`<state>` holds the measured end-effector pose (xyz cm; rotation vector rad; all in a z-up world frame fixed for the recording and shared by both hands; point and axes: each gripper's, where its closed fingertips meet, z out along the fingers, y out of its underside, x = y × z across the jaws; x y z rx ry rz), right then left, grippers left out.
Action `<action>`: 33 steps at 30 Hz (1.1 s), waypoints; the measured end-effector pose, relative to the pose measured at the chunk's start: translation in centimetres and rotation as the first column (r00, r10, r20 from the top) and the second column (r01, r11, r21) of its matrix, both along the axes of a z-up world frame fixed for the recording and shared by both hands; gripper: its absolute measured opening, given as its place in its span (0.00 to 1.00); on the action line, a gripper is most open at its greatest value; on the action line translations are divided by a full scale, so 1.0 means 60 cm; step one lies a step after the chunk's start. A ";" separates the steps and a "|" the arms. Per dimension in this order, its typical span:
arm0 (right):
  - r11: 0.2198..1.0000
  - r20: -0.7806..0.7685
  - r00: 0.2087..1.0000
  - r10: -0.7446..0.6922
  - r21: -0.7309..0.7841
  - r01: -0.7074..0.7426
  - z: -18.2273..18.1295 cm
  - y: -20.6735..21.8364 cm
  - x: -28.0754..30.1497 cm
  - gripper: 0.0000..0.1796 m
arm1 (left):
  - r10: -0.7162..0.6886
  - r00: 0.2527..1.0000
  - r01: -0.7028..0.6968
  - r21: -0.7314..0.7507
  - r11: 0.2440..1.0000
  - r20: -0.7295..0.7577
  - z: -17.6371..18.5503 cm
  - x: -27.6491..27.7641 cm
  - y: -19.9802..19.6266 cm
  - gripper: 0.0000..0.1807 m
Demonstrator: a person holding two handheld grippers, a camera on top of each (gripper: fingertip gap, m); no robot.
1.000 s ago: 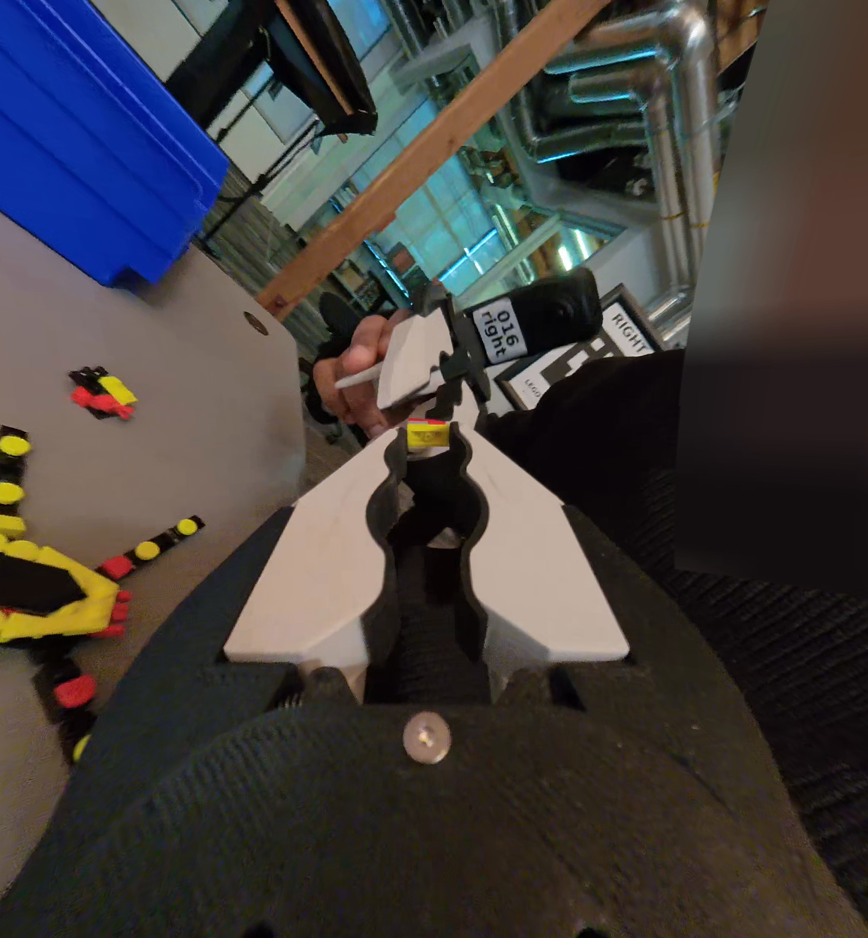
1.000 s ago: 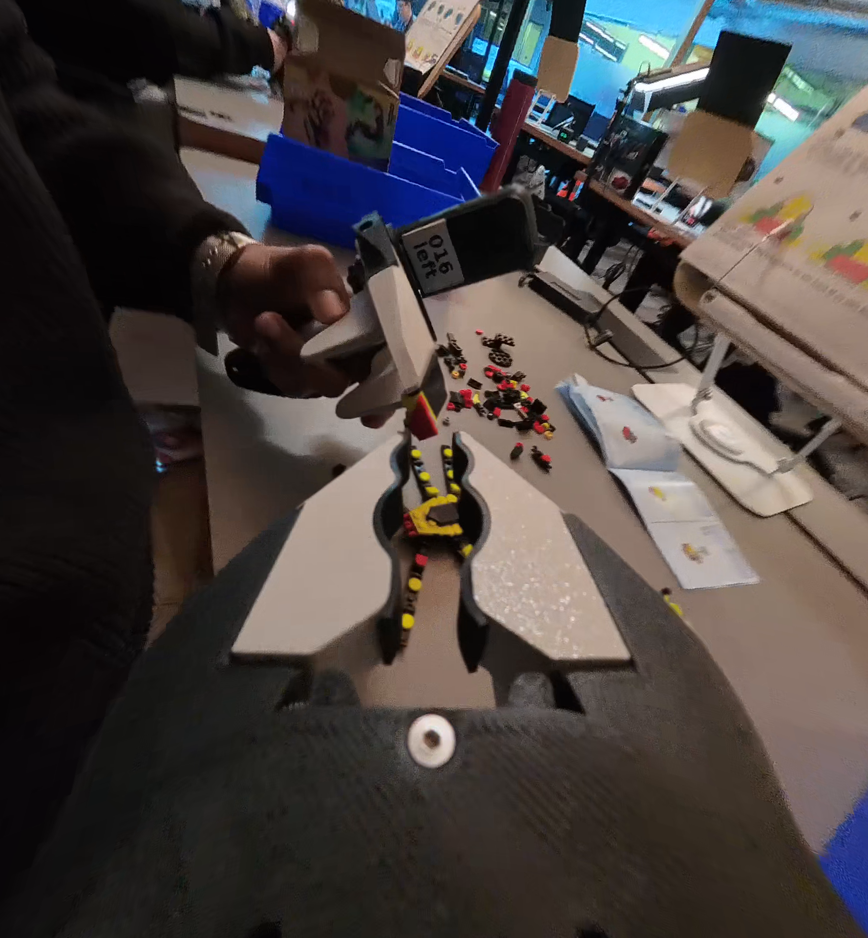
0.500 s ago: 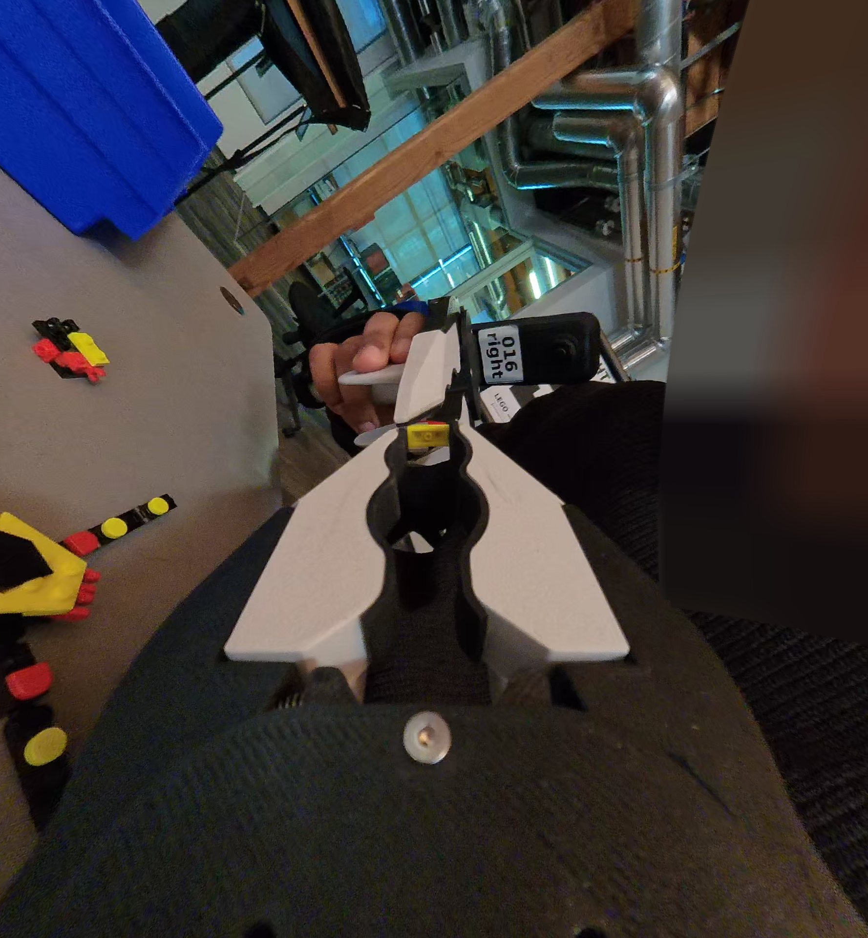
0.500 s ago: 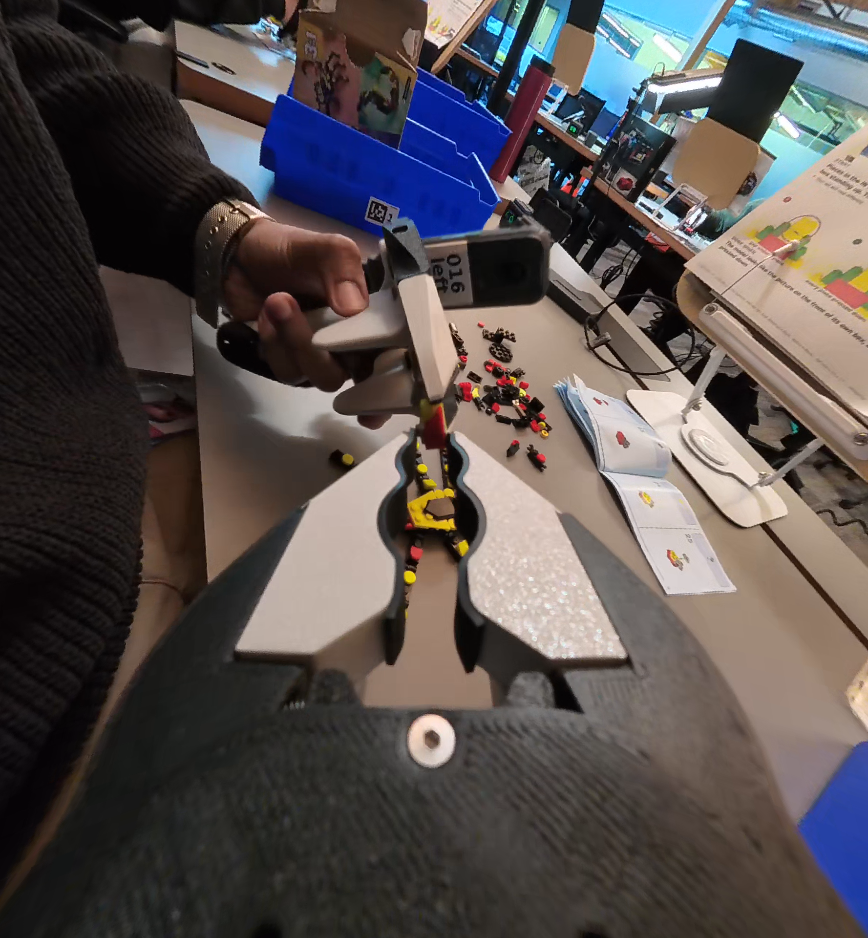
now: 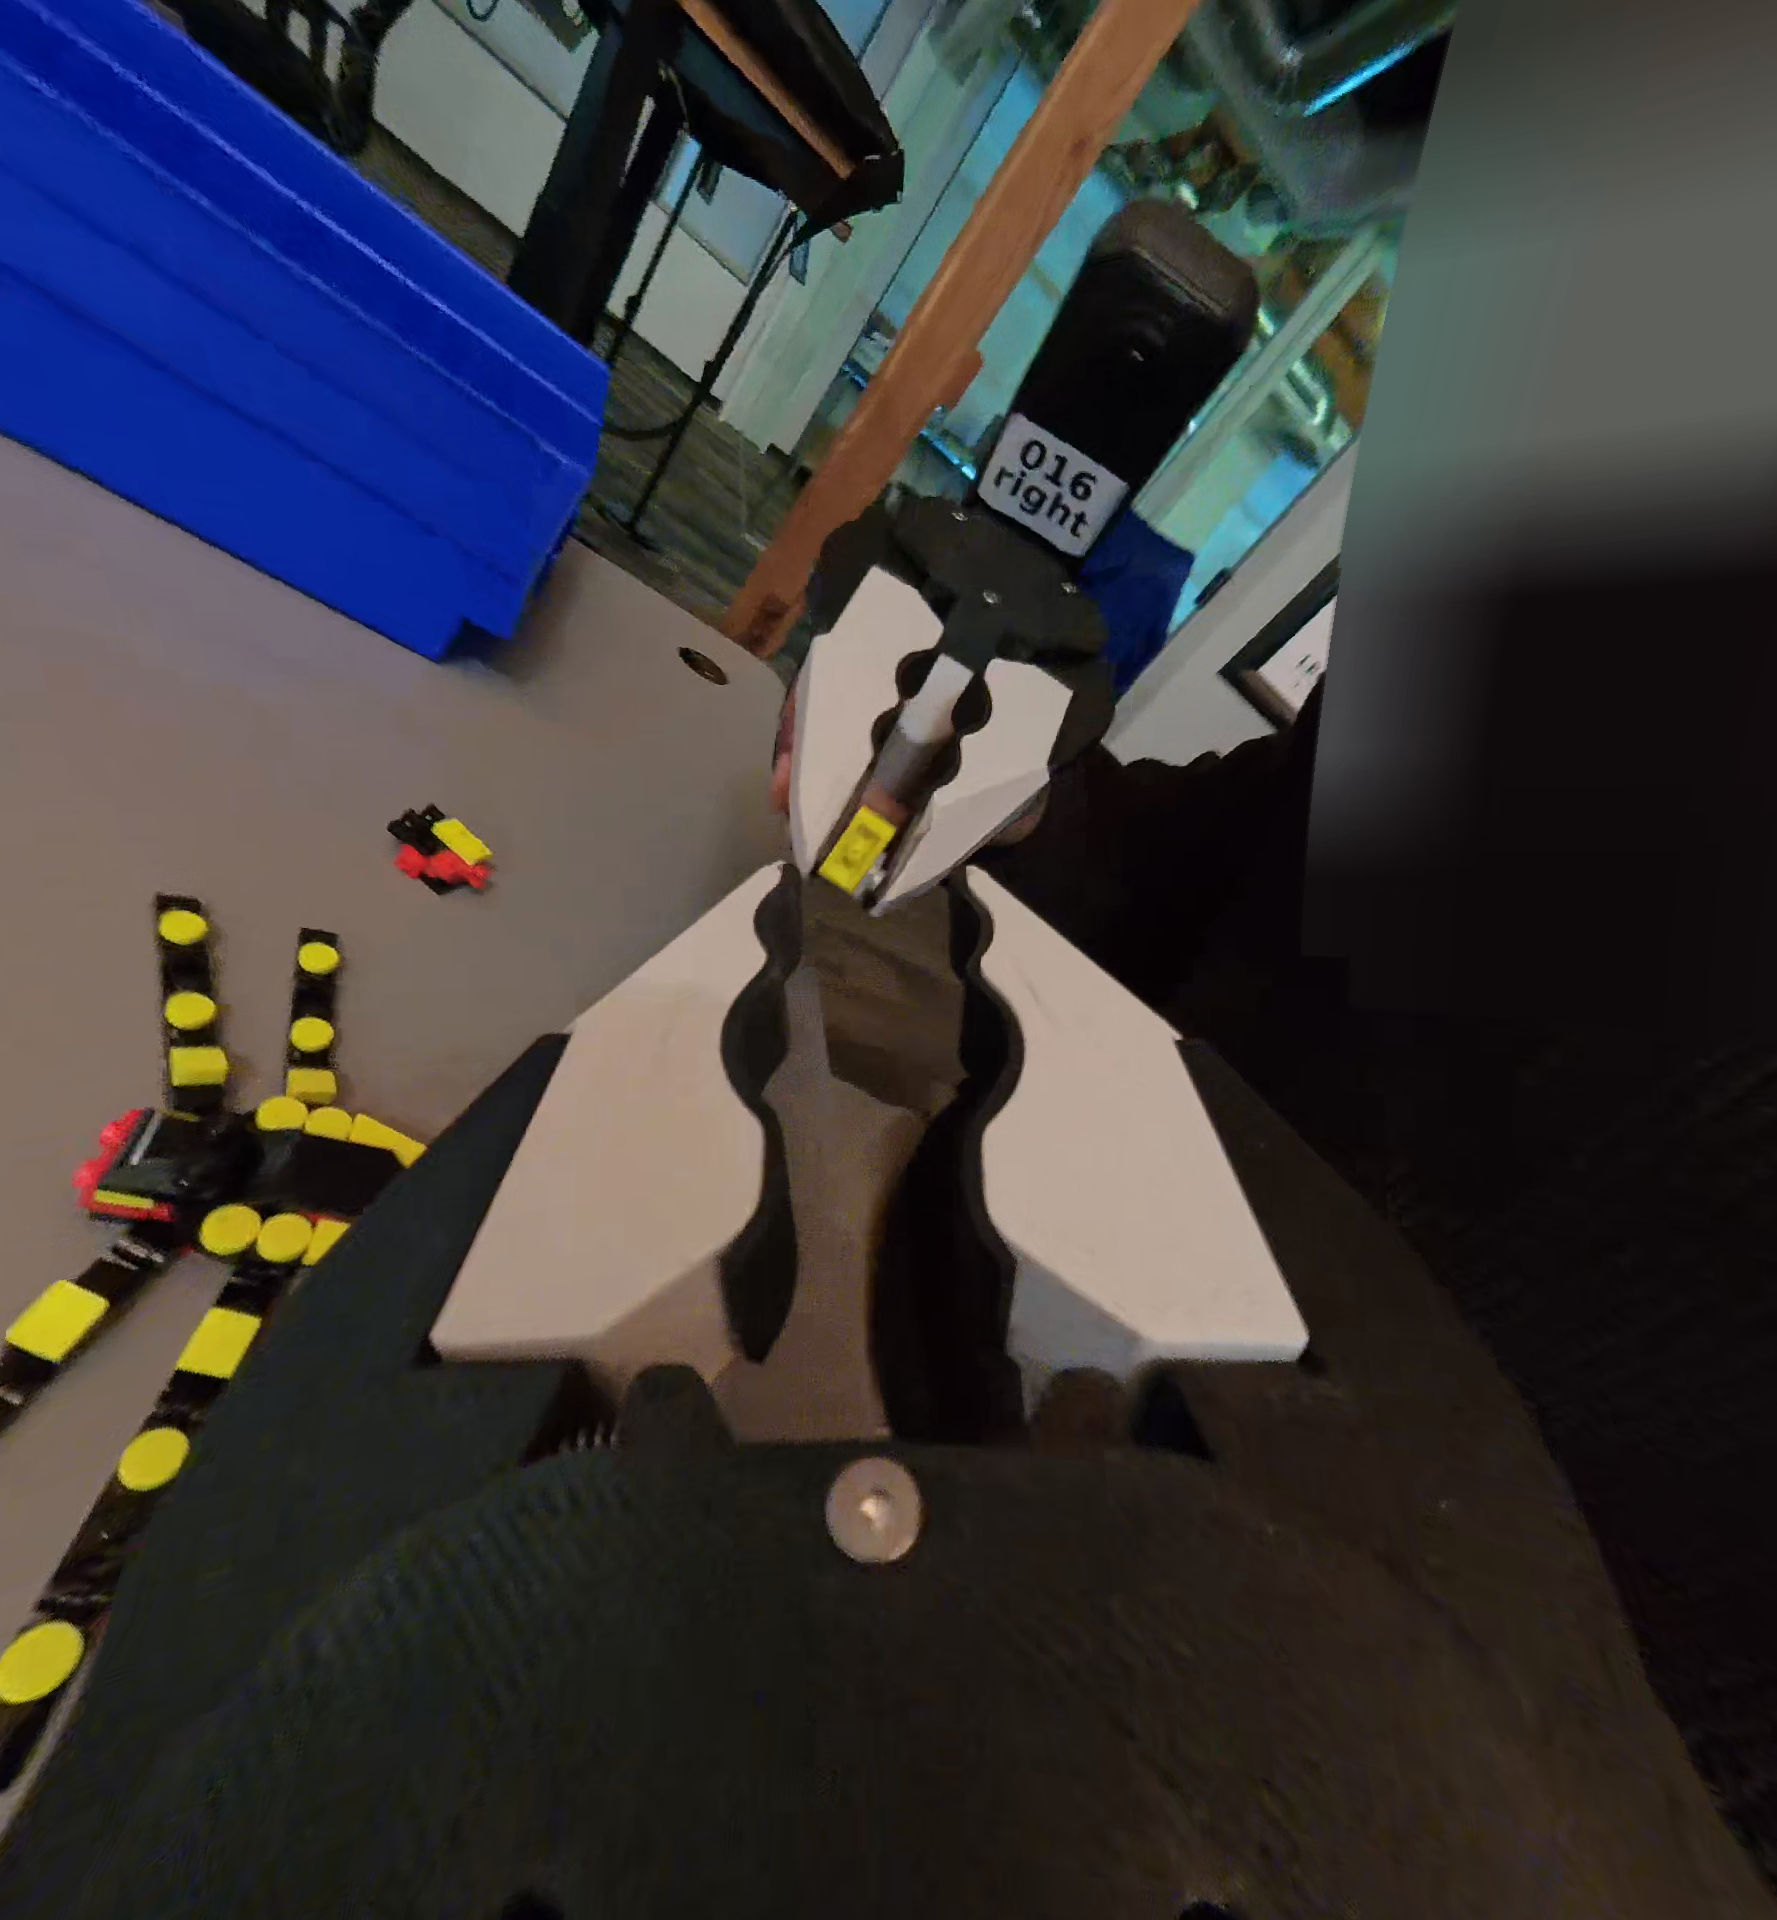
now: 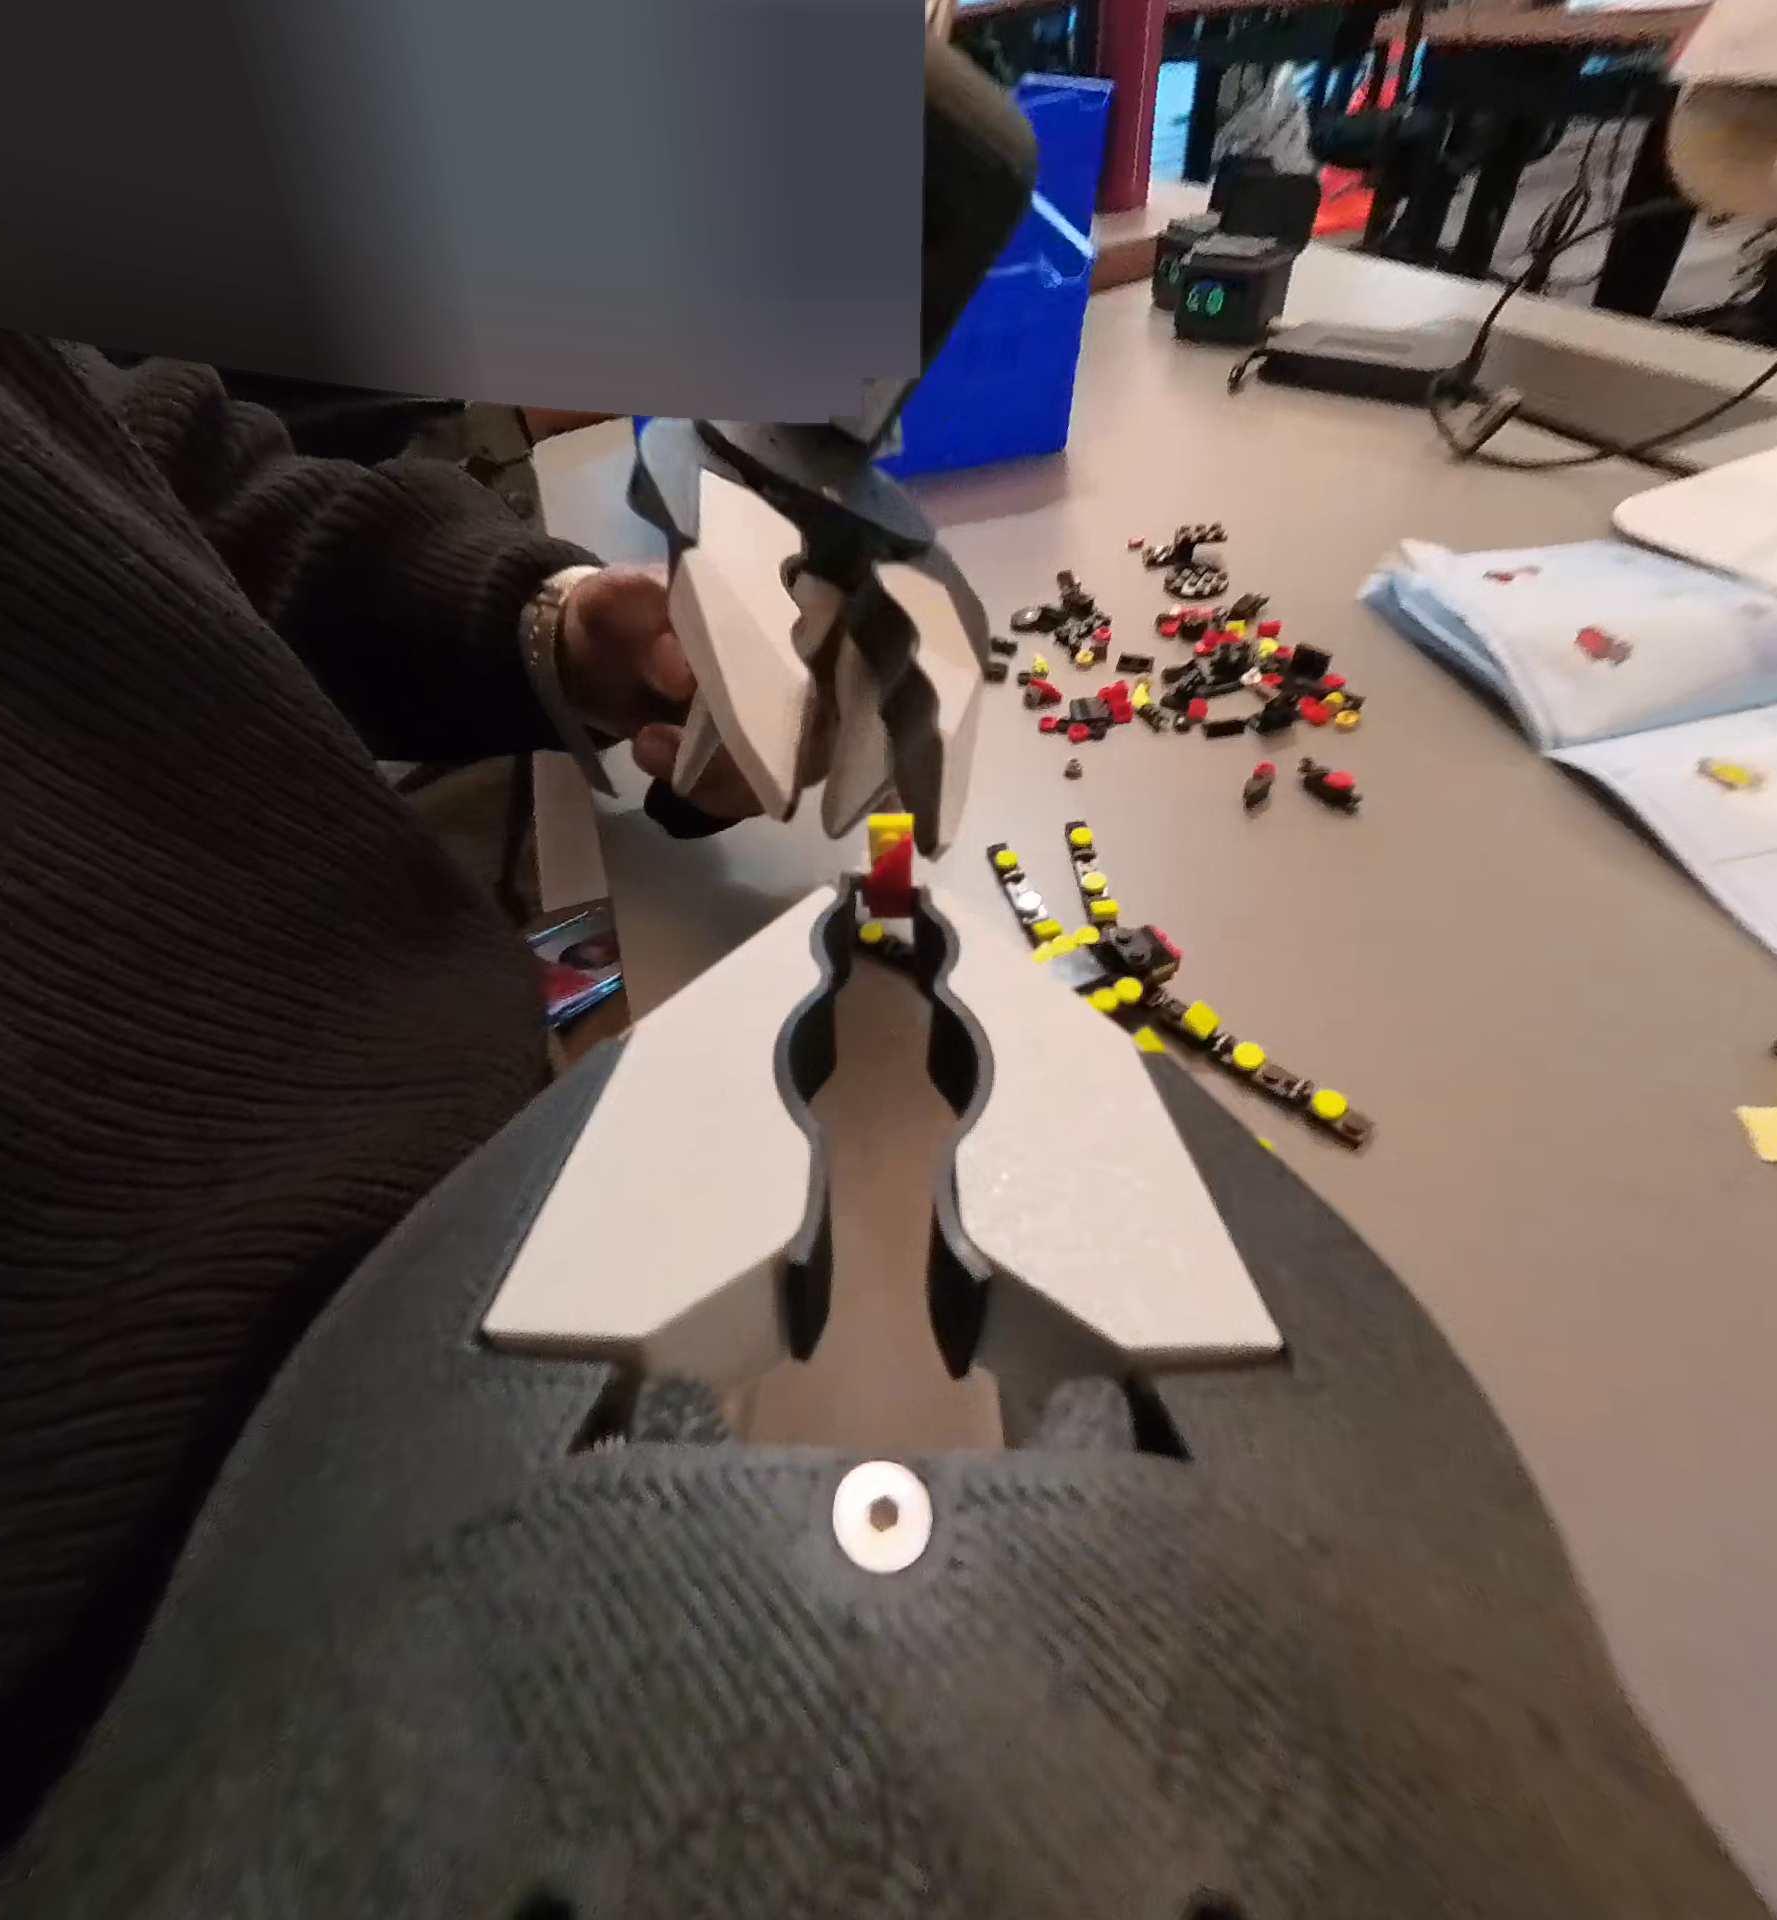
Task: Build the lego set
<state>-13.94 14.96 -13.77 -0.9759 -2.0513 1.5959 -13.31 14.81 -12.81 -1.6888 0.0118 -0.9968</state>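
Observation:
A small yellow and red lego piece [image 6: 888,864] sits between the tips of my right gripper [image 6: 884,902], which is shut on it above the table. In the left wrist view the right gripper [image 5: 863,883] faces me with the piece's yellow face [image 5: 855,854] at its tips. My left gripper [image 5: 868,899] is open and empty, its tips right at the piece; it also shows in the right wrist view [image 6: 889,826], just above the piece. The black and yellow spider-like model [image 5: 240,1174] lies on the grey table [image 5: 344,727], also seen in the right wrist view [image 6: 1123,951].
A pile of loose black, red and yellow pieces [image 6: 1196,665] lies behind the model. A small cluster of pieces [image 5: 442,847] sits apart. Blue bins [image 5: 188,312] stand at the back. Open instruction booklets [image 6: 1642,675] lie at the right. A person's dark sleeve [image 6: 188,831] fills the left. Less than 4 cm separates the two grippers' tips.
The left gripper held the yellow and red piece before; it has opened and the right gripper has closed on the piece. Both grippers came tip to tip.

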 end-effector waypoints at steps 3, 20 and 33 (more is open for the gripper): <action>1.000 0.053 0.998 0.026 0.015 -0.027 -0.015 -0.008 0.004 0.05 | 0.007 0.999 -0.008 -0.003 1.000 -0.052 -0.005 0.007 0.003 0.13; 0.993 0.080 0.994 0.078 -0.090 -0.071 -0.010 -0.019 0.009 0.07 | 0.004 0.998 -0.004 -0.012 1.000 -0.065 -0.009 0.009 0.003 0.04; 0.988 0.137 0.986 0.090 -0.136 -0.071 -0.015 -0.023 0.009 0.06 | 0.004 0.992 -0.005 -0.008 1.000 -0.126 -0.014 0.012 0.002 0.04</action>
